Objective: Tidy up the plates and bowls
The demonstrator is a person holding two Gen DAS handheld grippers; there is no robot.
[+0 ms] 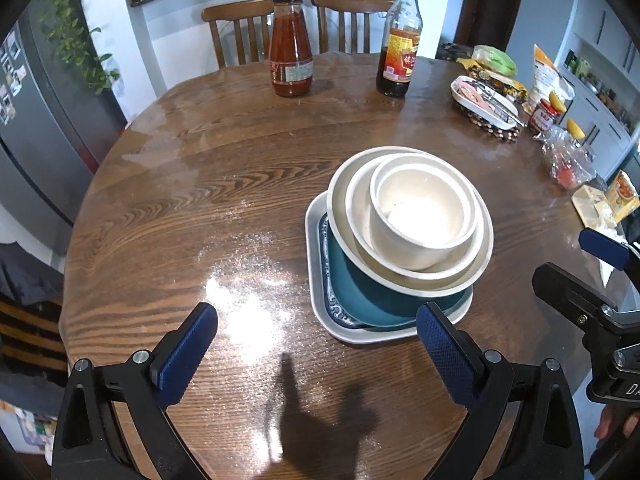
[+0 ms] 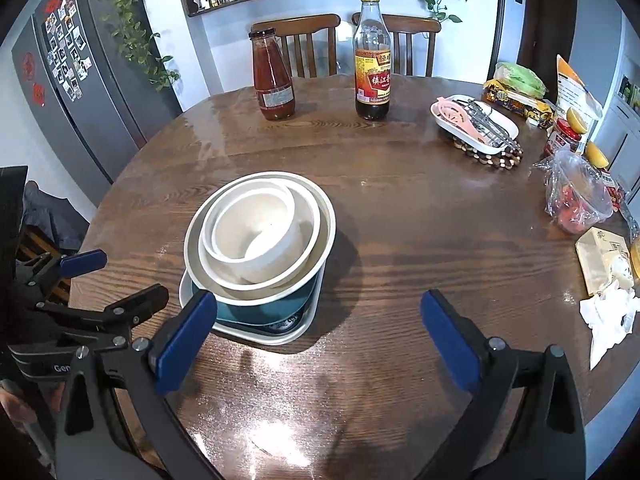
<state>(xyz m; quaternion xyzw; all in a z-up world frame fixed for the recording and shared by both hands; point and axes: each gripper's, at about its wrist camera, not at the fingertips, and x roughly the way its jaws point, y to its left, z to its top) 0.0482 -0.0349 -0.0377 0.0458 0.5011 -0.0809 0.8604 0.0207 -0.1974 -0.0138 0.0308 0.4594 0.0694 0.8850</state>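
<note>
A stack of dishes stands on the round wooden table (image 1: 168, 184). At the bottom is a white square plate (image 1: 320, 312), then a blue patterned plate (image 1: 332, 308), a teal plate (image 1: 360, 300), a wide cream bowl (image 1: 472, 276), a smaller cream bowl and a small white bowl (image 1: 420, 216) on top. The stack also shows in the right wrist view (image 2: 260, 240). My left gripper (image 1: 316, 344) is open and empty, just in front of the stack. My right gripper (image 2: 316, 336) is open and empty, to the stack's right.
A red sauce bottle (image 1: 291, 48) and a dark vinegar bottle (image 1: 400, 40) stand at the far side. A white dish with utensils (image 2: 474, 124) on a beaded trivet, food packets, a plastic bag (image 2: 576, 196) and tissues (image 2: 612, 312) crowd the right. Two chairs stand behind.
</note>
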